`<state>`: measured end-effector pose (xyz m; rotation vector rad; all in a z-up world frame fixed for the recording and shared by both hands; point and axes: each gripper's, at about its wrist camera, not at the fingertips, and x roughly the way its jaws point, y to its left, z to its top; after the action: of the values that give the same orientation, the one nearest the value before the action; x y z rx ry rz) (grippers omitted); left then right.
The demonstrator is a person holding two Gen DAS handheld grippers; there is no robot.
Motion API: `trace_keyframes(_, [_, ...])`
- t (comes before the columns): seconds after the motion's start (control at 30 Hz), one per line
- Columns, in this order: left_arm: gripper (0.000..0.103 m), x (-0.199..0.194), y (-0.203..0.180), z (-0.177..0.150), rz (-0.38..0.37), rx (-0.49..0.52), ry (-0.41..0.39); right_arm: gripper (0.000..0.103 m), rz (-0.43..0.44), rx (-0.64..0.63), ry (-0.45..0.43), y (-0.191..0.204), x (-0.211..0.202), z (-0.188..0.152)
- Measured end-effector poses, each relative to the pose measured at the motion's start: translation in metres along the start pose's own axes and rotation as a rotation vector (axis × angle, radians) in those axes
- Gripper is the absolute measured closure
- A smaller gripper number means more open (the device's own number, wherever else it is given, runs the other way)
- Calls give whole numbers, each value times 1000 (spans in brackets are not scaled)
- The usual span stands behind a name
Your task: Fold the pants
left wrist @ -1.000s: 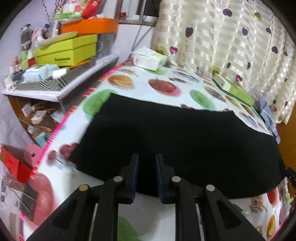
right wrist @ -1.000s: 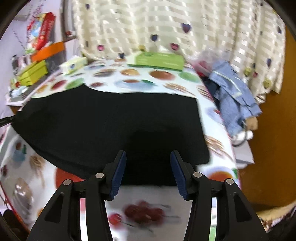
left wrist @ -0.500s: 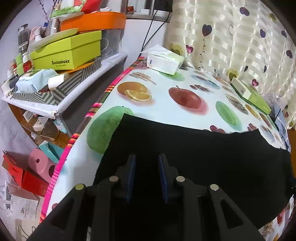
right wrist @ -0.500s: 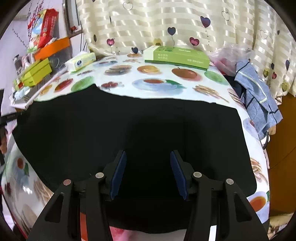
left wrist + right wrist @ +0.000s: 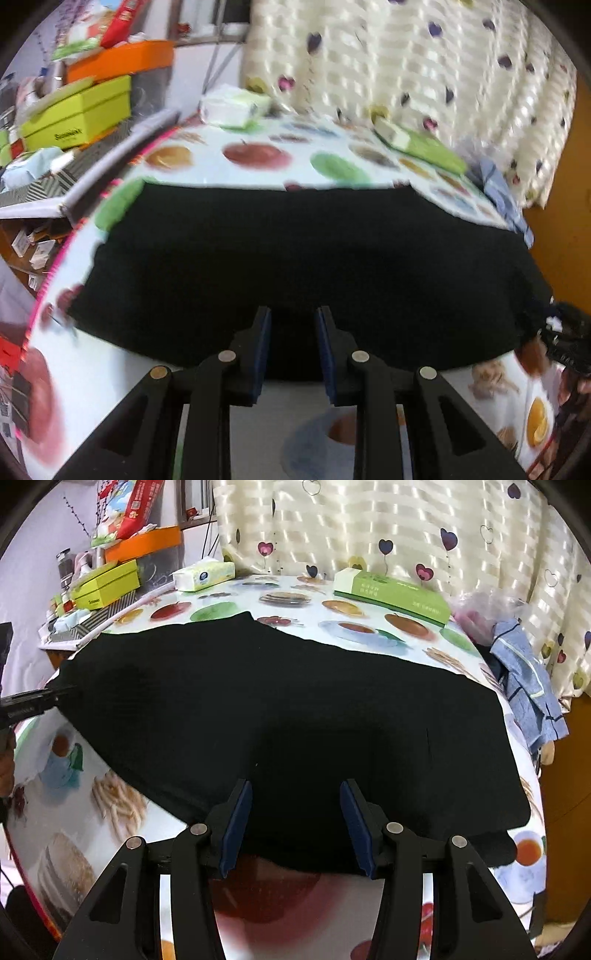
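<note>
A: Where are the pants (image 5: 280, 709)?

B: Flat on the table (image 5: 122, 805), a wide black band across its middle, long side parallel to the near edge. One end reaches toward the left edge by the shelf clutter, the other toward the right edge by the blue garment (image 5: 528, 686). They look already doubled, leg on leg, though the black cloth hides any seam.

A: Why laid out like that?

B: My reading: spread smooth so the near hem can be picked up at two points and carried over. Boxes sit along the far edge, a tissue pack (image 5: 203, 576) and a green box (image 5: 391, 594), well apart from the cloth, so the far strip of table is free to receive a fold.

A: Left gripper (image 5: 292, 343)?

B: Pitched down over the near hem toward the left end. Fingers (image 5: 263, 343) part-spread, a narrow gap, nothing pinched; cloth lies below the tips. That view is smeared, so contact with the cloth I cannot tell.

A: Right gripper (image 5: 295, 823)?

B: Same downward pitch, over the near hem toward the right end. Blue pads (image 5: 236, 827) spread wide, cloth under and between them, not clamped. Its view also catches the left gripper's tips at the cloth's far left corner.

A: Stage?

B: Pre-grasp, I judge. Both hands are lined up on the near edge, neither holding.
</note>
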<state>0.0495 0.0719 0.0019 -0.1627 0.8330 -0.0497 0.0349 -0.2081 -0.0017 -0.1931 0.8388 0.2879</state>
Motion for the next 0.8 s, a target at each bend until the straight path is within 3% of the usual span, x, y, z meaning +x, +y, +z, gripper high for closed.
trace_keyframes(0.23, [75, -3, -5, -2, 20, 8, -6, 52, -27, 10, -21, 5, -8, -3])
trace_keyframes(0.6, [75, -51, 16, -38, 5, -115, -91, 52, 83, -9, -93, 35, -32, -18])
trace_keyframes(0.8, [75, -66, 34, -44, 43, -138, -117, 52, 98, -6, -98, 41, -32, -18])
